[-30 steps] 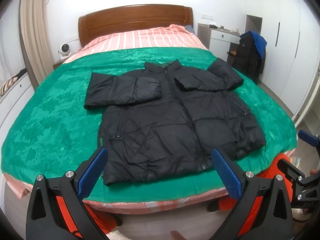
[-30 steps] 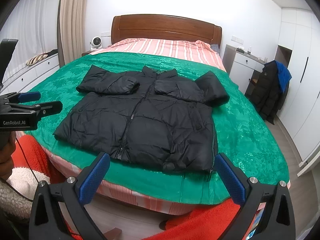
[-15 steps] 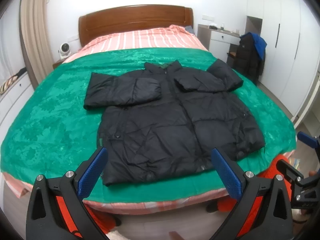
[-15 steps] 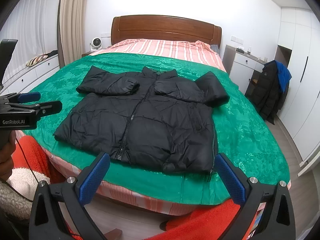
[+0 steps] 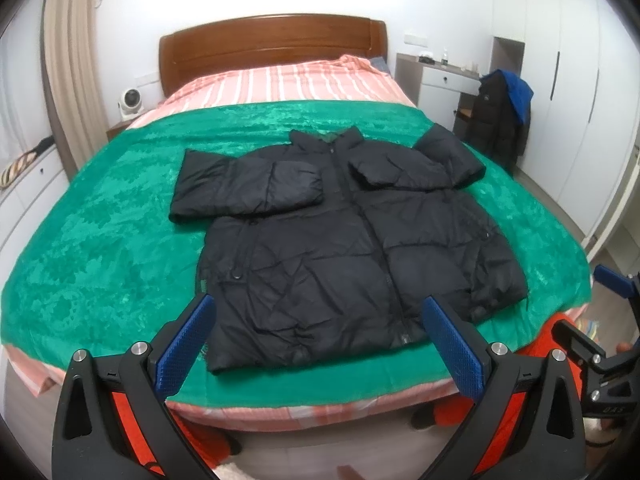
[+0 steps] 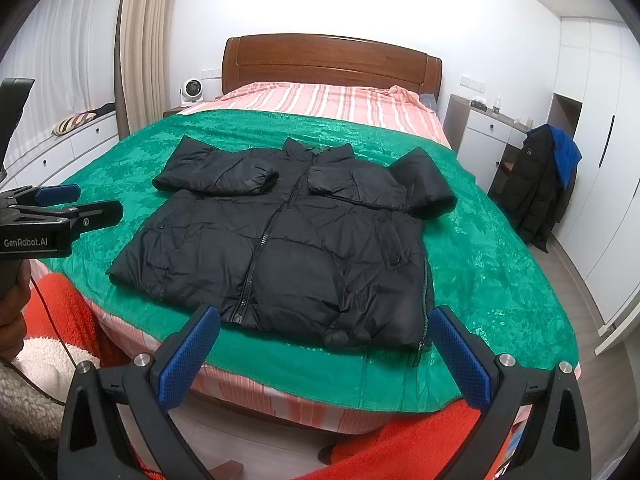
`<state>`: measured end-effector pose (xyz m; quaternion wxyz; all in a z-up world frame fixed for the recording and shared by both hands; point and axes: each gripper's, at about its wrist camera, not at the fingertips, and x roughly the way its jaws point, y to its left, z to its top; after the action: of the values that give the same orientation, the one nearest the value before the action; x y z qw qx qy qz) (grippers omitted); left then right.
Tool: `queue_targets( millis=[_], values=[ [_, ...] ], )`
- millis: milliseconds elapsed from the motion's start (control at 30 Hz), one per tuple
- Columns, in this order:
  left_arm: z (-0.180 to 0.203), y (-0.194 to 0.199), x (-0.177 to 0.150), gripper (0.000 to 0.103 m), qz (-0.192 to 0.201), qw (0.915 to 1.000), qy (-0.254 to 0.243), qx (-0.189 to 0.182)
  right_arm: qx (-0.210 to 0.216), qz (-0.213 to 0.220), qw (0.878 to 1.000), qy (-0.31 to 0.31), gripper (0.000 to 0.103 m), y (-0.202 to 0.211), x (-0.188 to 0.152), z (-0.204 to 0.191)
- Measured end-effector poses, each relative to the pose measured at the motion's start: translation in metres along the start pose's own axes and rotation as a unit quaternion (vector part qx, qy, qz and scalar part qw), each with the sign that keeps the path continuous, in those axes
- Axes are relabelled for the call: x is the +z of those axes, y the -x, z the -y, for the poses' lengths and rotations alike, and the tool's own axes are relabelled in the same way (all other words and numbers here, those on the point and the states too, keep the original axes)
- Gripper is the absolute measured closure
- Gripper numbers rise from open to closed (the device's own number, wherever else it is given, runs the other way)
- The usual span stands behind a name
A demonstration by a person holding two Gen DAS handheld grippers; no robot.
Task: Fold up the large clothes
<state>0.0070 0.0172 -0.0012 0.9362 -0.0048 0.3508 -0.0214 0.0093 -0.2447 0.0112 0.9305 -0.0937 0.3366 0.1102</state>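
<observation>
- The black puffer jacket lies front up on the green blanket of the bed, both sleeves folded across its chest.
- The left gripper hangs off the foot of the bed, spread wide and holding nothing.
- The right gripper is likewise wide apart and holding nothing.

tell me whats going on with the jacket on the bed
A person holds a two-finger gripper in each hand, facing a black puffer jacket laid front-up on the green blanket. Both sleeves are already folded in across the chest. The left gripper and right gripper hover open short of the bed's near edge, fingers touching nothing. The body fold is not yet done.
</observation>
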Motion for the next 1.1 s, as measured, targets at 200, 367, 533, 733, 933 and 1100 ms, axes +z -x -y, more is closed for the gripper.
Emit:
queue_targets(
  millis=[200,367,533,733,933,1100],
  values=[
    [0.0,0.0,0.0,0.0,0.0,1.0,0.0,0.0,0.001,0.0,1.0,0.0,0.0,0.0,0.0,0.0],
    [0.0,0.0,0.0,0.0,0.0,1.0,0.0,0.001,0.0,0.0,1.0,0.0,0.0,0.0,-0.001,0.0],
    [-0.001,0.0,0.0,0.0,-0.001,1.0,0.001,0.002,0.0,0.001,1.0,0.0,0.0,0.0,-0.001,0.0],
    [-0.001,-0.001,0.001,0.0,-0.004,1.0,0.003,0.002,0.0,0.006,1.0,-0.001,0.0,0.002,0.0,0.001],
    [0.0,-0.003,-0.001,0.0,-0.012,0.9998,-0.001,0.018,-0.001,0.004,1.0,-0.006,0.0,0.0,-0.001,0.005],
    [-0.005,-0.015,-0.005,0.0,-0.039,0.9985,0.004,0.038,-0.004,0.006,1.0,-0.006,0.0,-0.002,-0.001,0.007]
  ],
)
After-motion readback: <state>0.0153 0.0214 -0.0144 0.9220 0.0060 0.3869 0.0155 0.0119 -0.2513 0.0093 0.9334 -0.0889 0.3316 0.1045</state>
